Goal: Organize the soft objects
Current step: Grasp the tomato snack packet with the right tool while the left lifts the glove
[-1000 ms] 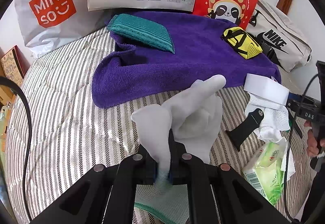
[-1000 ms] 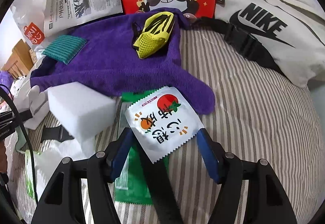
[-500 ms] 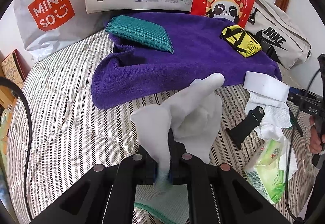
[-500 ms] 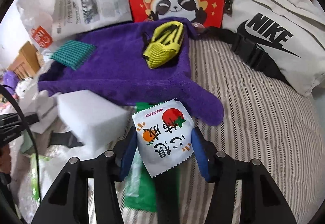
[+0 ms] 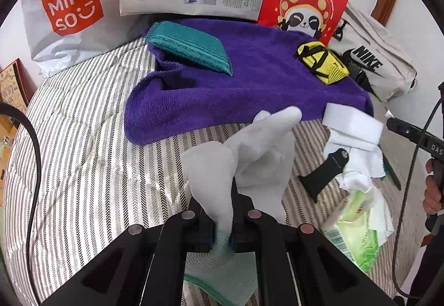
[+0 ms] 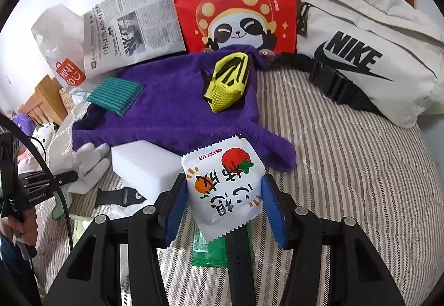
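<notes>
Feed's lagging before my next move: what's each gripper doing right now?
Left gripper: shut on the white fabric glove, which it holds up.
Right gripper: closed on the white snack packet with a tomato print.

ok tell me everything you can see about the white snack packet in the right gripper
The snack packet is a puffy white foil-like pouch with zigzag-cut ends, printed with a red tomato, an orange and black characters. It sits tilted between the right gripper's blue pads, which press its sides, lifted above a green packet on the striped bedding.
</notes>
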Available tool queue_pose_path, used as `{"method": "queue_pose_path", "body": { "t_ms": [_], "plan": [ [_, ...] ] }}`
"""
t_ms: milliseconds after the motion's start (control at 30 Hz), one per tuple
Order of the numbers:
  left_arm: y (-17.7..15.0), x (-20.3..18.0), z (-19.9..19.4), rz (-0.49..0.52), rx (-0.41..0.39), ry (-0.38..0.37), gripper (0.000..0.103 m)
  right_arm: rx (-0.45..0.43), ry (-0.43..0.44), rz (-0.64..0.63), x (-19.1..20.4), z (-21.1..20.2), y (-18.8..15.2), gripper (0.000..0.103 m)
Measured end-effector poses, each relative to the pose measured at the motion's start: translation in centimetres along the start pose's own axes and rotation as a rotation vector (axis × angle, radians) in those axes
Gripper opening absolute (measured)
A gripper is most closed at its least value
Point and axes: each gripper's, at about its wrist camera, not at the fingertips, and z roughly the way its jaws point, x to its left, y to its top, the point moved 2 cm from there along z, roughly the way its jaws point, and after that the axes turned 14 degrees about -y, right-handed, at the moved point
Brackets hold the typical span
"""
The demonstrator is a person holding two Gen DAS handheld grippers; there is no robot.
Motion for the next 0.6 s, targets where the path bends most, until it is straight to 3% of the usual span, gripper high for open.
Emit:
{"method": "queue_pose_path", "body": {
  "t_ms": [600],
  "plan": [
    [2.2, -1.4, -6.0, 0.021, -0.136, -0.068, 0.008, -0.079, 0.036, -0.054, 2.8, -1.5, 2.4, 0.053]
  ]
}}
